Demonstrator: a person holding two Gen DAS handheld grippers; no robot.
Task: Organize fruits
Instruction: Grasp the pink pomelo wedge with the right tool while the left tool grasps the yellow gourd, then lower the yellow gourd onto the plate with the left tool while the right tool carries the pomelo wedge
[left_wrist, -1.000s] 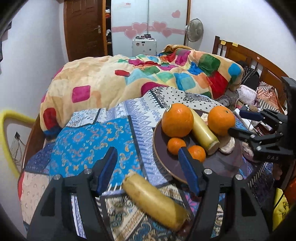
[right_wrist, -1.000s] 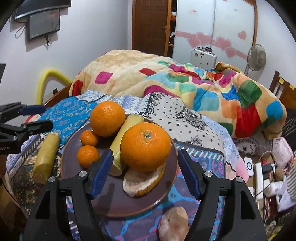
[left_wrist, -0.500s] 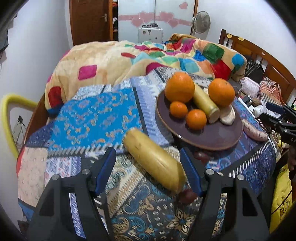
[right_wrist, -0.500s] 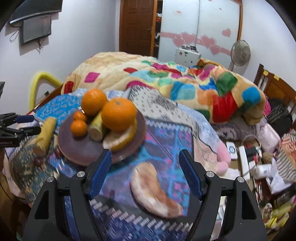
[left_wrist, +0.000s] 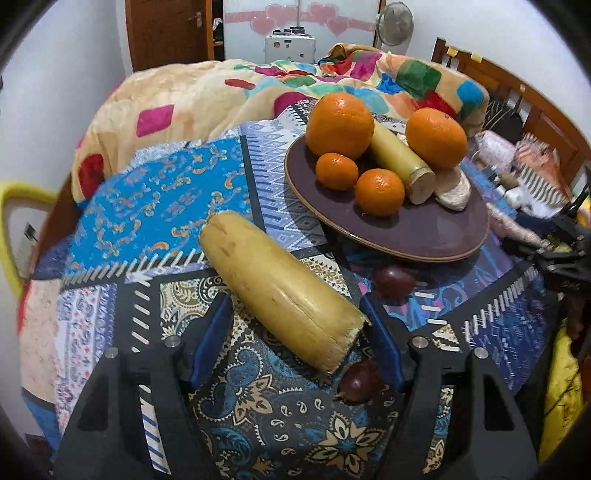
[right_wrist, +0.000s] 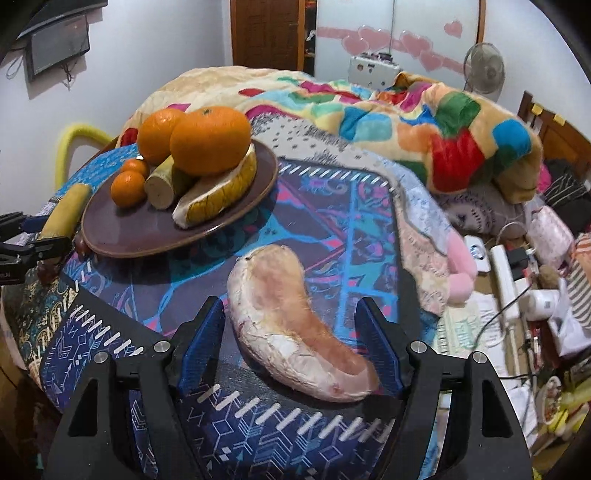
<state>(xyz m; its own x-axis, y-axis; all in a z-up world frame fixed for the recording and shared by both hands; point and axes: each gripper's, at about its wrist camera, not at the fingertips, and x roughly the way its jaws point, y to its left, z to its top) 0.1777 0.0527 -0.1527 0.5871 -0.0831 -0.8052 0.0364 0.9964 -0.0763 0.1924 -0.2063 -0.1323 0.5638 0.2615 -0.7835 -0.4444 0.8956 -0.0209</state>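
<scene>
The left gripper (left_wrist: 295, 339) has its fingers spread wide around the near end of a yellow stalk piece (left_wrist: 280, 291) lying on the patterned cloth (left_wrist: 147, 199) beside the brown plate (left_wrist: 436, 236) of oranges. The right gripper (right_wrist: 290, 347) has its fingers equally wide, straddling a pale pomelo wedge (right_wrist: 291, 325) lying on the cloth, apart from the plate.

A bedroom with pale walls. A brown wooden door (left_wrist: 170, 33) stands at upper centre-left, a wardrobe with pink hearts (right_wrist: 399, 40) beside it, a fan (right_wrist: 484, 70) upper right, a colourful quilt (right_wrist: 406, 110) mid-frame.
</scene>
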